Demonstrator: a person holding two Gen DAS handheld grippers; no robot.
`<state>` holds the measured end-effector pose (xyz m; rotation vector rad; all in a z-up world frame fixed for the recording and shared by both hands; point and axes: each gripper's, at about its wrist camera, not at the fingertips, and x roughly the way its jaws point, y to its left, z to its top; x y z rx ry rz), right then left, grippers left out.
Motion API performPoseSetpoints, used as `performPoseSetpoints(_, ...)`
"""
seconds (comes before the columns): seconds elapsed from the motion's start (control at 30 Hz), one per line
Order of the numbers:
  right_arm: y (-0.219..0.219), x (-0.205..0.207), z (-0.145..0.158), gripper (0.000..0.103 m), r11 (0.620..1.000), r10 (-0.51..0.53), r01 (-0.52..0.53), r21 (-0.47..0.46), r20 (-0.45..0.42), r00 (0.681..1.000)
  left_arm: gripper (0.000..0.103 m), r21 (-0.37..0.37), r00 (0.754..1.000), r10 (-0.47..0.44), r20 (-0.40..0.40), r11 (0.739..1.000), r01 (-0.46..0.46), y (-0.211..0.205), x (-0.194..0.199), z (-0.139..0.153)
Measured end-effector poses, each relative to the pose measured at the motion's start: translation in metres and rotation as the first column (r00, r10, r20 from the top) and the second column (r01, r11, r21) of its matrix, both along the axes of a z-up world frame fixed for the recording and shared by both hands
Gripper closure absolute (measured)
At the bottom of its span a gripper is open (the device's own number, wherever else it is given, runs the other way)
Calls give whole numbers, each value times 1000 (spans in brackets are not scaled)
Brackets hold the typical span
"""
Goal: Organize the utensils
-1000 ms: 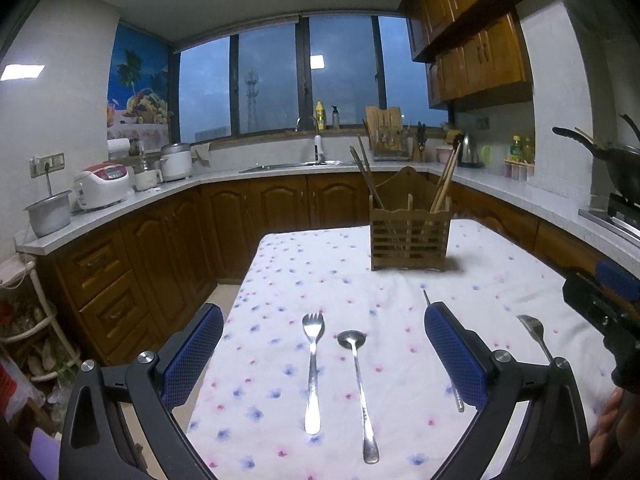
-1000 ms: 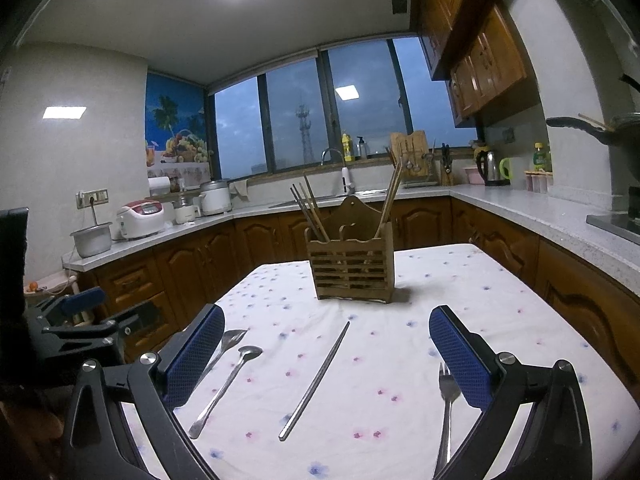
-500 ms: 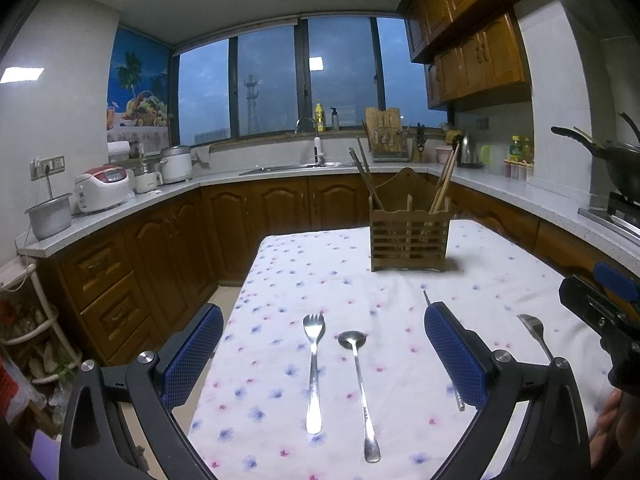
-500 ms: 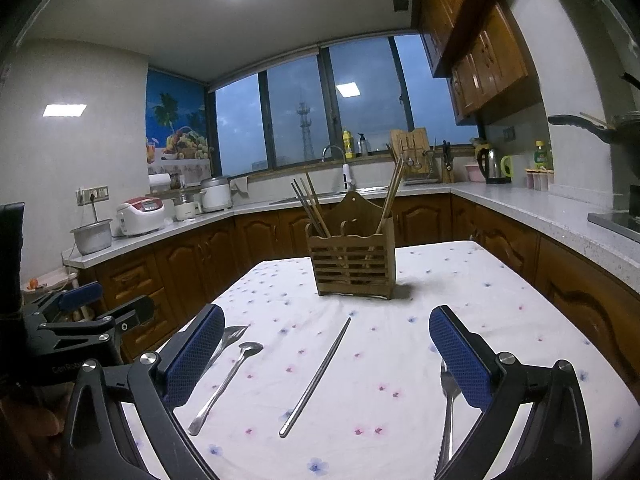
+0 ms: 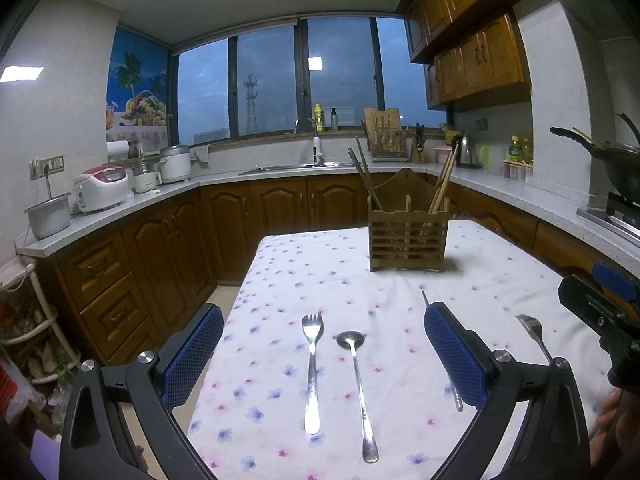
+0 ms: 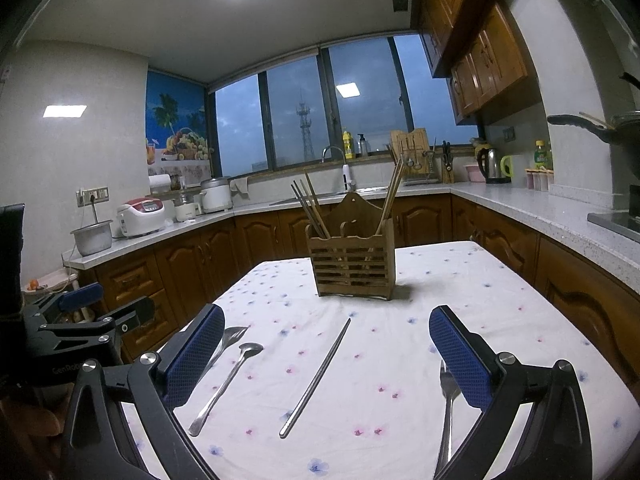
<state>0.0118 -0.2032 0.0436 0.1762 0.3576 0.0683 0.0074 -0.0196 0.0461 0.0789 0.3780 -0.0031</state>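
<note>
While several chopsticks (image 6: 310,210) already stand in the wooden holder (image 6: 352,264) at the far middle of the table, four pieces of metal cutlery lie flat on the flowered cloth (image 6: 460,292) nearer the camera: a fork (image 5: 312,368) and a spoon (image 5: 356,384) side by side on the left, a single metal chopstick (image 6: 316,376) slanting in the middle, and a second fork (image 6: 448,408) on the right, partly hidden behind the right gripper's finger. None of them touches another, and all lie well apart from the holder.

Both tools are spread wide with nothing between their pads: the left gripper (image 5: 320,356) hangs over the fork and spoon, and the right gripper (image 6: 326,356) frames the metal chopstick, with the second fork just under its right finger. Neither touches the cloth as far as I can tell.

As a judgement, the sorting is partway, with loose pieces yet to go into the holder, and the step in hand looks like an approach to a pick. The next move calls for lowering one tool until its pads straddle a thin handle, closing across its width, since flat metal on cloth gives little to catch, then lifting it and tipping it upright over a compartment of the holder without knocking the leaning chopsticks
</note>
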Motion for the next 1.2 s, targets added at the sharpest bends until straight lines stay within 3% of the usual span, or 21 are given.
performPoseSetpoints(1.2, -6, 3, 1, 0, 1000, 0, 0, 8, -1, 1000, 1, -7, 1000, -3, -7, 1000, 3, -5, 2, 1)
